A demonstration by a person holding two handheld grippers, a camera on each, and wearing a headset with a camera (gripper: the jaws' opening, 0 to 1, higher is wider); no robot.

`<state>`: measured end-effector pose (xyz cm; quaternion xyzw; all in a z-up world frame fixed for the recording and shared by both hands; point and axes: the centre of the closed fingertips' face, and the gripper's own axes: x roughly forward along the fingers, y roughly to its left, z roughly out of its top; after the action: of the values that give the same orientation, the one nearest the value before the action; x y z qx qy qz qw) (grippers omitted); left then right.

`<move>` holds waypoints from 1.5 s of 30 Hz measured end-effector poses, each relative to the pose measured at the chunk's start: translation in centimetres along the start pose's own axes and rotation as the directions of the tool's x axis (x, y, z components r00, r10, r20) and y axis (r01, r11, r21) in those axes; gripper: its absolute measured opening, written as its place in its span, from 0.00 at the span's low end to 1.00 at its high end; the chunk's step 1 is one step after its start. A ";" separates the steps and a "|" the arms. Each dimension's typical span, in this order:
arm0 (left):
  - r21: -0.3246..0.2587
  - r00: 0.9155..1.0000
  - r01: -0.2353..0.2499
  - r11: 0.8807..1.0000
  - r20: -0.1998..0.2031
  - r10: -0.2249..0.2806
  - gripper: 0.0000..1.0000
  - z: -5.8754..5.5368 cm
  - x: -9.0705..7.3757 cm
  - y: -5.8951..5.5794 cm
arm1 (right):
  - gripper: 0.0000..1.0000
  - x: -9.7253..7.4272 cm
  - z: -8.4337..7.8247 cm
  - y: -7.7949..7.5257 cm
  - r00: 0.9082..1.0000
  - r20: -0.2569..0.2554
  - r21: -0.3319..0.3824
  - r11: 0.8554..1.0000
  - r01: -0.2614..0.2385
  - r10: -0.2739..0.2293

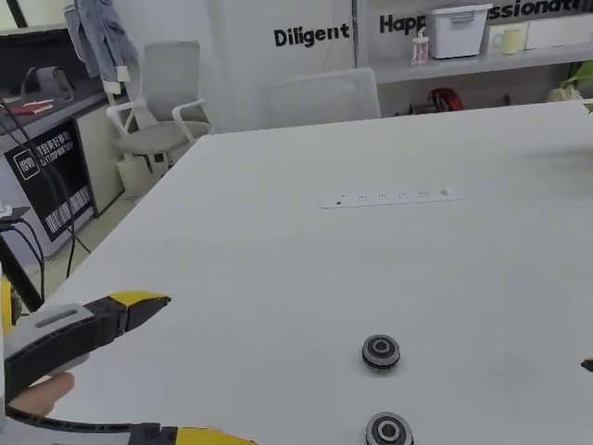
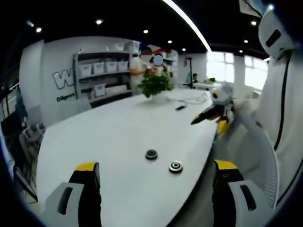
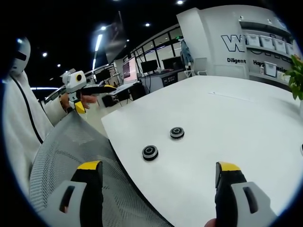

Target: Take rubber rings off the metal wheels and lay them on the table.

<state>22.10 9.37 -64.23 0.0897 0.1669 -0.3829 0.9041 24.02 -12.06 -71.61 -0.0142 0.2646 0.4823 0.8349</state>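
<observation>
Head view: near wheel (image 1: 389,430) and far wheel (image 1: 381,352) lie on the bench (image 1: 278,232), unstripped; left gripper (image 1: 176,368) fingers gape, empty. Left gripper view: line up squarely on 1 wheel. Right gripper view: right gripper (image 3: 159,166) also open; pinch only the rubber ring (image 3: 144,152).

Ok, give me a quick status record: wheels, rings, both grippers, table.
wheels: two, far wheel and near wheel, lying flat on the white table, apart from each other
rings: each wheel shows a dark outer band, seemingly not yet removed
left gripper: open, empty, short of the wheels
right gripper: open, empty, short of the wheels
other: power strip set in the table beyond the wheels
</observation>
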 end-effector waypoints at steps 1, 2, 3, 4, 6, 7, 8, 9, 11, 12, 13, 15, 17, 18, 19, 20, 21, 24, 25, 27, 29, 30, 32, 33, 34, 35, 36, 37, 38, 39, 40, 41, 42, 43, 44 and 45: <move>0.006 1.000 0.006 1.000 0.001 -0.006 1.00 0.2 0.2 -0.1 | 0.96 0.1 0.1 -0.1 1.000 0.002 -0.001 1.000 -0.003 0.003; 0.015 1.000 0.015 1.000 0.003 -0.015 1.00 0.5 0.4 -0.2 | 0.96 0.3 0.2 -0.1 1.000 0.003 -0.001 1.000 -0.006 0.006; 0.021 1.000 0.021 1.000 0.003 -0.021 1.00 0.7 0.6 -0.2 | 0.95 0.4 0.3 -0.1 1.000 0.002 -0.003 1.000 -0.010 0.010; 0.026 1.000 0.026 0.999 0.004 -0.026 1.00 0.9 0.8 -0.2 | 0.95 0.5 0.3 -0.1 1.000 -0.002 -0.007 1.000 -0.014 0.014; 0.038 0.999 0.039 0.999 0.009 -0.040 1.00 1.5 1.2 -0.3 | 0.95 0.9 0.4 -0.2 1.000 -0.007 -0.014 1.000 -0.021 0.021; 0.043 0.999 0.048 0.998 0.013 -0.049 1.00 1.8 1.5 -0.3 | 0.95 1.0 0.6 -0.2 1.000 -0.007 -0.018 0.999 -0.027 0.027; 0.047 0.998 0.054 0.997 0.016 -0.055 1.00 2.1 1.6 -0.3 | 0.95 1.1 0.7 -0.2 1.000 -0.006 -0.020 0.999 -0.030 0.030; 0.052 0.998 0.060 0.997 0.017 -0.061 1.00 2.3 1.8 -0.3 | 0.95 1.2 0.8 -0.2 0.999 -0.006 -0.022 0.999 -0.034 0.034; 0.064 0.996 0.082 0.995 0.025 -0.084 1.00 3.0 2.4 -0.4 | 0.94 1.5 0.9 -0.3 0.999 -0.008 -0.027 0.999 -0.042 0.042; 0.065 0.995 0.091 0.994 0.030 -0.093 1.00 3.2 2.6 -0.5 | 0.94 1.7 0.9 -0.3 0.999 -0.012 -0.031 0.998 -0.049 0.048; 0.066 0.994 0.100 0.993 0.036 -0.103 1.00 3.5 2.8 -0.5 | 0.94 1.8 0.9 -0.3 0.999 -0.014 -0.034 0.998 -0.053 0.053; 0.073 0.992 0.116 0.991 0.044 -0.119 1.00 4.1 3.3 -0.6 | 0.93 2.0 1.0 -0.4 0.998 -0.018 -0.040 0.997 -0.061 0.060; 0.087 0.990 0.129 0.988 0.049 -0.133 0.99 4.6 3.9 -0.7 | 0.92 2.3 1.1 -0.5 0.997 -0.020 -0.044 0.997 -0.069 0.069; 0.094 0.988 0.138 0.986 0.052 -0.143 0.99 4.9 4.2 -0.8 | 0.92 2.4 1.1 -0.5 0.997 -0.021 -0.046 0.996 -0.072 0.071; 0.098 0.987 0.144 0.985 0.053 -0.150 0.99 5.0 4.5 -0.8 | 0.91 2.6 1.2 -0.6 0.997 -0.021 -0.049 0.996 -0.075 0.074; 0.104 0.986 0.154 0.983 0.053 -0.160 0.99 5.2 4.9 -1.0 | 0.91 2.7 1.3 -0.6 0.997 -0.020 -0.052 0.995 -0.080 0.080; 0.109 0.984 0.162 0.981 0.054 -0.168 0.99 5.3 5.1 -1.0 | 0.91 2.9 1.4 -0.7 0.996 -0.020 -0.055 0.995 -0.086 0.085; 0.117 0.979 0.187 0.975 0.064 -0.195 0.98 5.8 5.9 -1.4 | 0.89 3.3 1.8 -0.9 0.996 -0.008 -0.066 0.993 -0.094 0.094; 0.120 0.976 0.197 0.973 0.067 -0.206 0.98 6.0 6.3 -1.5 | 0.88 3.5 2.0 -0.9 0.995 -0.005 -0.070 0.993 -0.099 0.099; 0.128 0.974 0.210 0.969 0.058 -0.219 0.97 6.0 6.8 -1.7 | 0.87 3.7 2.2 -1.0 0.995 0.002 -0.075 0.992 -0.103 0.104; 0.140 0.971 0.225 0.964 0.048 -0.233 0.96 5.9 7.4 -1.9 | 0.86 3.9 2.4 -1.2 0.994 0.006 -0.083 0.991 -0.107 0.107; 0.143 0.970 0.231 0.962 0.046 -0.240 0.96 5.9 7.7 -2.0 | 0.86 4.1 2.6 -1.2 0.994 0.006 -0.087 0.990 -0.111 0.112; 0.147 0.966 0.247 0.958 0.040 -0.256 0.95 5.7 8.3 -2.3 | 0.85 4.5 2.8 -1.2 0.992 0.005 -0.096 0.988 -0.123 0.125; 0.147 0.964 0.255 0.956 0.038 -0.263 0.94 5.6 8.6 -2.4 | 0.84 4.6 2.9 -1.2 0.992 0.005 -0.100 0.987 -0.128 0.129; 0.147 0.962 0.264 0.953 0.034 -0.271 0.94 5.5 8.8 -2.5 | 0.84 4.8 3.0 -1.2 0.991 0.006 -0.105 0.986 -0.132 0.133; 0.151 0.958 0.279 0.948 0.024 -0.285 0.93 5.2 9.2 -2.7 | 0.83 5.0 3.2 -1.2 0.990 0.008 -0.111 0.984 -0.138 0.140; 0.157 0.955 0.292 0.943 0.013 -0.297 0.92 4.9 9.5 -2.8 | 0.83 5.2 3.4 -1.1 0.989 0.014 -0.114 0.983 -0.143 0.146; 0.160 0.952 0.300 0.940 0.008 -0.305 0.91 4.7 9.7 -2.9 | 0.81 5.4 3.5 -1.0 0.988 0.017 -0.116 0.982 -0.149 0.152; 0.163 0.949 0.310 0.937 0.006 -0.315 0.90 4.5 10.1 -3.0 | 0.81 5.7 3.6 -0.8 0.986 0.020 -0.120 0.980 -0.159 0.163; 0.162 0.947 0.317 0.934 0.003 -0.322 0.89 4.3 10.3 -3.0 | 0.80 5.9 3.6 -0.8 0.986 0.021 -0.122 0.979 -0.165 0.168; 0.160 0.942 0.331 0.930 -0.003 -0.335 0.89 4.0 10.6 -3.1 | 0.80 6.2 3.6 -0.6 0.984 0.020 -0.123 0.977 -0.172 0.176; 0.156 0.938 0.345 0.926 -0.024 -0.345 0.89 3.5 10.8 -3.2 | 0.79 6.5 3.6 -0.5 0.983 0.017 -0.123 0.976 -0.179 0.183; 0.154 0.934 0.357 0.921 -0.053 -0.353 0.88 2.9 10.9 -3.3 | 0.79 6.8 3.4 -0.4 0.981 0.006 -0.122 0.974 -0.191 0.193; 0.162 0.930 0.366 0.916 -0.079 -0.358 0.88 2.4 11.2 -3.4 | 0.79 7.0 3.3 -0.3 0.980 -0.001 -0.124 0.973 -0.197 0.198; 0.170 0.928 0.373 0.912 -0.082 -0.364 0.87 2.2 11.3 -3.5 | 0.79 7.2 3.2 -0.1 0.979 -0.008 -0.127 0.971 -0.203 0.204; 0.173 0.924 0.381 0.908 -0.081 -0.372 0.87 2.1 11.5 -3.6 | 0.78 7.4 3.0 0.1 0.977 -0.017 -0.129 0.968 -0.215 0.214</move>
<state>27.51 -1.34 -66.71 0.1485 0.1656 -0.5618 0.7968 28.13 -5.26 -72.39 -0.0408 0.2338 0.5860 0.7748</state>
